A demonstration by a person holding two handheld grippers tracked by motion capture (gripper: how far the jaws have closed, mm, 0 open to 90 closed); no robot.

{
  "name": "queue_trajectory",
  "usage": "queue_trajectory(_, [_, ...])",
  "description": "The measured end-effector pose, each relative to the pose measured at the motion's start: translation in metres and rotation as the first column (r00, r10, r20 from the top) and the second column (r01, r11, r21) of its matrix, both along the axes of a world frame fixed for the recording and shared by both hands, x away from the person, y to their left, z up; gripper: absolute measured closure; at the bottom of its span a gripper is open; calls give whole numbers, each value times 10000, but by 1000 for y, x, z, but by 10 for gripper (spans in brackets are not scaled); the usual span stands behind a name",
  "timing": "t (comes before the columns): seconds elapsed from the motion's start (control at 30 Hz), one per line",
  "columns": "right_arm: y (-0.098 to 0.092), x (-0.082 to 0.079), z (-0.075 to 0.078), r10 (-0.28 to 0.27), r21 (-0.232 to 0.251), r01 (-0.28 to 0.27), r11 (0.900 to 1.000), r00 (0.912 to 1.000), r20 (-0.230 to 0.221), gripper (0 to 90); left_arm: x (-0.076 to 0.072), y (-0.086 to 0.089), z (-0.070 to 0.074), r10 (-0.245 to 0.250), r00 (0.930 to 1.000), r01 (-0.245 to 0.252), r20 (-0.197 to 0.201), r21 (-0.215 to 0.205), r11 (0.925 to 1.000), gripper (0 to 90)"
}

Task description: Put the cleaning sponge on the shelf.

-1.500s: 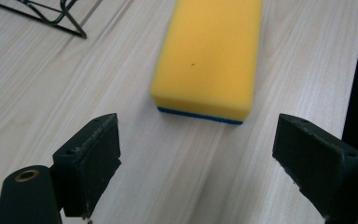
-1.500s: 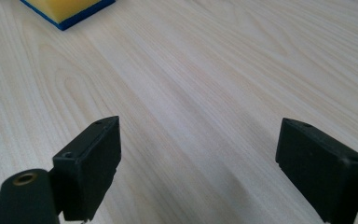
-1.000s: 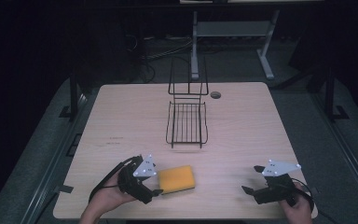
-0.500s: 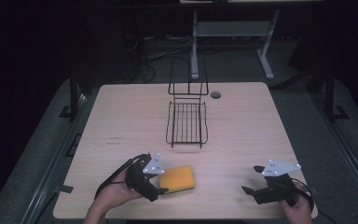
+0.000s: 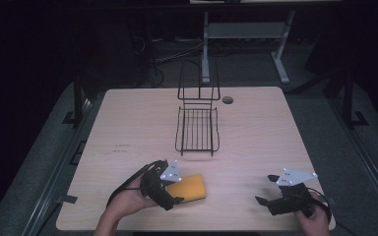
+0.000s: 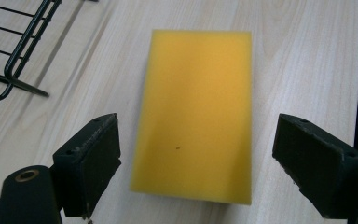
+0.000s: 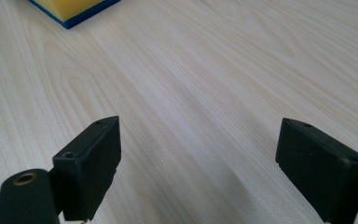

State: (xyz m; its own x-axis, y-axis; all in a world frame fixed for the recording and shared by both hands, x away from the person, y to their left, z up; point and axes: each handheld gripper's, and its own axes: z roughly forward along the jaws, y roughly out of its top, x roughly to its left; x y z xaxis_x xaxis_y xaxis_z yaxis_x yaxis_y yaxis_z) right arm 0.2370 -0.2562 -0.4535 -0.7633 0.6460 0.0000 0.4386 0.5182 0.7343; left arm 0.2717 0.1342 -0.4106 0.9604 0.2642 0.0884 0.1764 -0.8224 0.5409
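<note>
Left tongs [image 6: 196, 163] sit wide open w/ the yellow sponge [image 6: 196, 112] lying flat on the tabletop [image 5: 256, 132] between the jaws, not yet touched – lined up across its narrow width, likely for a pinch. Right tongs [image 5: 270, 194] also wide, holding nothing, parked well apart near the front edge. Wire rack [image 5: 197, 130] stands behind the sponge, toward mid-tabletop; nothing blocks the path betw them

Dim, dark surroundings; sharp bright close-ups.
</note>
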Motion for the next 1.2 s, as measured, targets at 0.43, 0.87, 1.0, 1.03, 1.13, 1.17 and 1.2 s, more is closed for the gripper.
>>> queue_trajectory(0.43, [0, 0, 0, 1, -4, -1, 10000, 10000, -35, 138, 7, -14, -1, -193, 9997, 196, -172, 168, 9997, 143])
queue_trajectory(0.87, [0, 0, 0, 57, 29, -57, 10000, 10000, 8, 138, 13, -25, -9, -333, 9987, 347, -392, 380, 9987, 143])
queue_trajectory(1.0, [1, 0, 1, 68, 31, -68, 10000, 10000, 15, 138, 14, -27, -12, -305, 9985, 328, -463, 485, 9983, 144])
queue_trajectory(1.03, [1, 0, 1, 68, 31, -68, 10000, 10000, 15, 138, 14, -27, -12, -305, 9985, 328, -463, 485, 9983, 143])
queue_trajectory(1.13, [0, 0, 1, 73, 29, -73, 10000, 10000, 17, 138, 15, -28, -14, -283, 9984, 313, -499, 602, 9977, 143])
queue_trajectory(1.17, [0, 0, 1, 73, 29, -73, 10000, 10000, 17, 138, 15, -28, -14, -283, 9984, 313, -499, 602, 9977, 143])
queue_trajectory(1.2, [1, 0, 1, 82, 23, -82, 10000, 10000, 22, 138, 16, -29, -15, -262, 9983, 294, -515, 618, 9977, 143])
